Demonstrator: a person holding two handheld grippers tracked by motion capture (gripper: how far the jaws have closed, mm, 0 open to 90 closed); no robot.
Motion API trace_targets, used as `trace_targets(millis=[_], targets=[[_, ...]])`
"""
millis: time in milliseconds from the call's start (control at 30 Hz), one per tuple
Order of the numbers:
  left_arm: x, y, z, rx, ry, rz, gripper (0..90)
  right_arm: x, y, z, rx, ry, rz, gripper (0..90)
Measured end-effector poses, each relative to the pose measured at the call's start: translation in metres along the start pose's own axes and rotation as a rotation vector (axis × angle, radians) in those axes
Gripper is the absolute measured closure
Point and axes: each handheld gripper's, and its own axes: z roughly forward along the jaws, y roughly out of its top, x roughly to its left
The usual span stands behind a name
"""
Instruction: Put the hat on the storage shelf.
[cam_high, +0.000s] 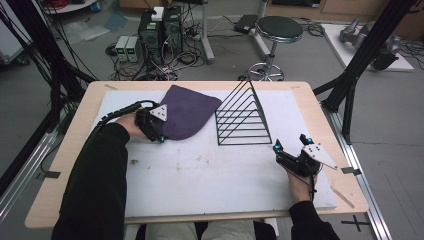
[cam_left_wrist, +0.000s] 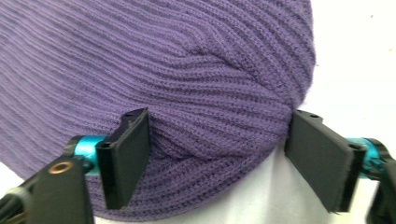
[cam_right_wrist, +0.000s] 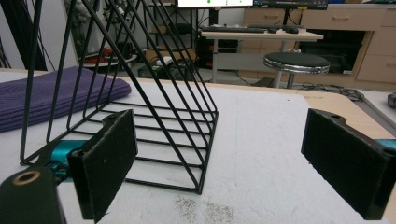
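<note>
One purple knit hat (cam_left_wrist: 187, 70), between left hand-held gripper (cam_left_wrist: 217, 158) jaws

Black sleeves (cam_high: 95, 185); black claws, teal joints, grey three-cornered plates (cam_high: 159, 112).

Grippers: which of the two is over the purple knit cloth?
The left gripper: its open jaws straddle the cloth's edge. The right gripper is open too, above bare white mat beside the wire rack.
</note>
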Motion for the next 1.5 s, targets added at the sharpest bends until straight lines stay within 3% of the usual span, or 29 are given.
trace_targets(millis=[267,400,533,633,867,1033,1200,1300,1500], targets=[[0.004,-0.002,0.000,-0.018,-0.045,-0.016,36.1,0.000,0.000,-0.001,-0.001,0.004,0.002,9.8],[0.008,-0.001,-0.003,-0.015,-0.018,-0.017,58.5,0.001,0.000,-0.001,0.003,0.005,0.006,9.8],[0.009,0.001,-0.005,-0.009,-0.009,-0.005,71.0,0.000,0.000,-0.001,0.000,0.002,0.005,9.8],[0.008,0.004,-0.006,-0.001,-0.001,-0.019,76.6,0.000,0.000,0.000,0.012,0.004,0.010,9.8],[0.008,0.007,-0.009,0.004,0.004,-0.046,80.9,-0.001,0.000,0.000,0.005,0.001,0.004,9.8],[0.007,0.008,-0.014,0.000,0.001,-0.020,81.1,0.000,0.000,-0.001,0.006,0.004,0.007,9.8],[0.004,0.013,-0.024,-0.033,0.019,-0.010,81.2,0.000,0.001,-0.002,0.001,0.002,0.015,9.8],[0.000,0.018,-0.039,-0.088,0.024,-0.021,81.1,0.000,0.000,-0.002,0.003,0.007,0.015,9.8],[-0.004,0.025,-0.056,-0.136,0.040,-0.009,81.1,0.000,0.000,-0.002,0.003,0.005,0.018,9.8]])
